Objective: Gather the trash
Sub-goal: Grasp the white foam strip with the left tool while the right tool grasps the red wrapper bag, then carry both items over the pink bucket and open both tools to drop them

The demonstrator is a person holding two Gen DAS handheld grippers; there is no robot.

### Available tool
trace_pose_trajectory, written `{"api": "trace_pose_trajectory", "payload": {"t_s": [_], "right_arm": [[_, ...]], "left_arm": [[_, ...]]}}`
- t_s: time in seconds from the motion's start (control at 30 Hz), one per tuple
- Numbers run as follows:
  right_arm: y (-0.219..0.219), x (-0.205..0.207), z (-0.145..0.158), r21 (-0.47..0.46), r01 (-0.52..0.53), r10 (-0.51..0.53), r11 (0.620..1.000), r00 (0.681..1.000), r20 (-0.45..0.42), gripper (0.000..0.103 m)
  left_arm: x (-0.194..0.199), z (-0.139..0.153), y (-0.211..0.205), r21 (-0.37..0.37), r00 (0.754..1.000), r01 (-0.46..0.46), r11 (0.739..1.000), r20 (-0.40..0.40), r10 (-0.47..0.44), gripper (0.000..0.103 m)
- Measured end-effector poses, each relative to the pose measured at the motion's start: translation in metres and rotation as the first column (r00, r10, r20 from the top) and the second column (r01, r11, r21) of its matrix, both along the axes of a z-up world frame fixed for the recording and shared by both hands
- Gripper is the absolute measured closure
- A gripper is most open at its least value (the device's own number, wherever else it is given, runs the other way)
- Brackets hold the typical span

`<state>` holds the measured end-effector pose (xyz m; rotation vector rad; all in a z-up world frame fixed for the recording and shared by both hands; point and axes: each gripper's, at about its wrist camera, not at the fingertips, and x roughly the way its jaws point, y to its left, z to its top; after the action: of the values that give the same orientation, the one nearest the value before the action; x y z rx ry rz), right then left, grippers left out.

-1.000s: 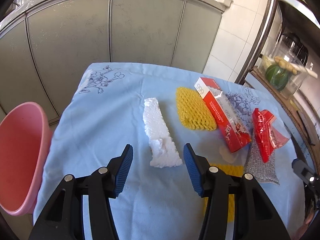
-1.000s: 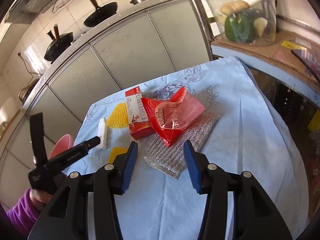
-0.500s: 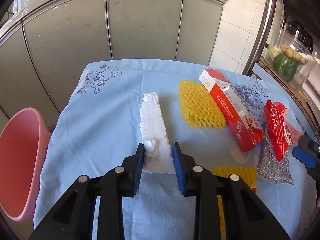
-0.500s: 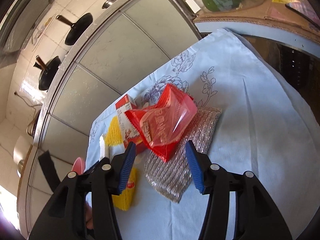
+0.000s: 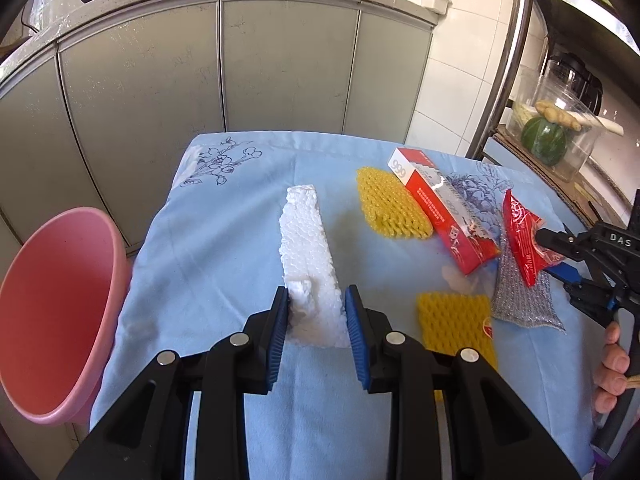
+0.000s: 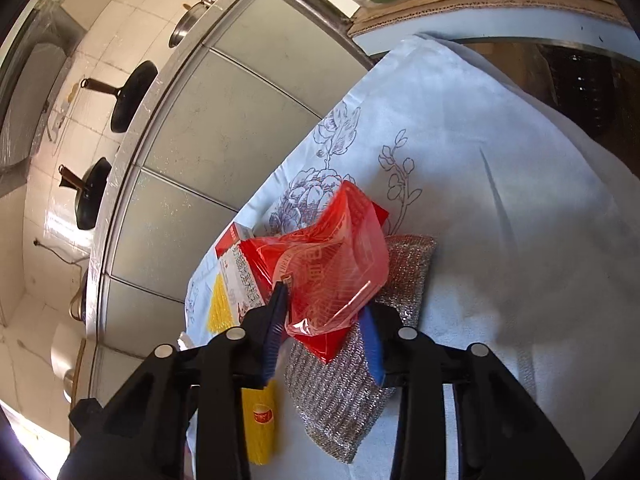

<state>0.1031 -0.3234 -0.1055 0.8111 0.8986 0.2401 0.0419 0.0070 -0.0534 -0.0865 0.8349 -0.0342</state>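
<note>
Pink bin (image 5: 56,312) off the surface's left edge. Left gripper (image 5: 314,312) jaws pinch the near end of the white foam strip (image 5: 306,248) lying on the blue cloth (image 5: 224,240). Right gripper (image 6: 324,320) jaws, just closing, clamp the red plastic bag (image 6: 336,264) over the silver scrubber (image 6: 344,400).

On the desk (image 5: 224,240) ahead of my left claw (image 5: 314,312), the foam strip (image 5: 306,248) runs away from me. The basin (image 5: 56,320) stands off the desk's left edge. Right of the strip lie a mesh sleeve (image 5: 390,206), then the carton (image 5: 444,216), then the plastic bag (image 6: 332,272) atop the scouring pad (image 6: 340,400). A second mesh sleeve (image 5: 456,328) lies nearer me.
</note>
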Motion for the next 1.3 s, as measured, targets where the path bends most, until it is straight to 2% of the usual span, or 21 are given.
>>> {"api": "trace_pose_trajectory", "payload": {"t_s": [0.07,0.17,0.4,0.6,0.8,1.0,1.3], "right_arm": [[0.001,-0.003,0.004,-0.013,-0.01,0.01,1.0,1.0,0.015,0.076],[0.003,-0.008,0.011,-0.046,-0.022,0.024,0.999,0.999,0.039,0.08],[0.011,-0.028,0.039,-0.136,-0.036,0.053,0.99,0.991,0.124,0.081],[0.036,-0.045,0.067,-0.244,-0.079,0.131,0.967,0.97,0.206,0.081],[0.063,-0.051,0.077,-0.315,-0.136,0.215,0.939,0.949,0.232,0.081],[0.102,-0.056,0.085,-0.395,-0.218,0.33,0.893,0.912,0.242,0.081],[0.173,-0.06,0.096,-0.477,-0.332,0.491,0.813,0.833,0.256,0.081]], "left_arm": [[-0.004,0.003,0.002,-0.002,1.0,0.0,1.0,0.006,0.0,0.075],[-0.012,0.009,0.006,-0.005,1.0,0.002,1.0,0.022,-0.002,0.075],[-0.035,0.026,0.015,-0.013,0.997,-0.018,1.0,0.074,0.019,0.075],[-0.054,0.039,0.026,-0.016,0.992,-0.051,0.999,0.117,0.052,0.075],[-0.07,0.043,0.04,-0.003,0.984,-0.081,0.997,0.159,0.08,0.075],[-0.084,0.039,0.063,-0.005,0.978,-0.135,0.991,0.161,0.134,0.075],[-0.101,0.032,0.109,-0.027,0.955,-0.251,0.968,0.155,0.252,0.075]]}}
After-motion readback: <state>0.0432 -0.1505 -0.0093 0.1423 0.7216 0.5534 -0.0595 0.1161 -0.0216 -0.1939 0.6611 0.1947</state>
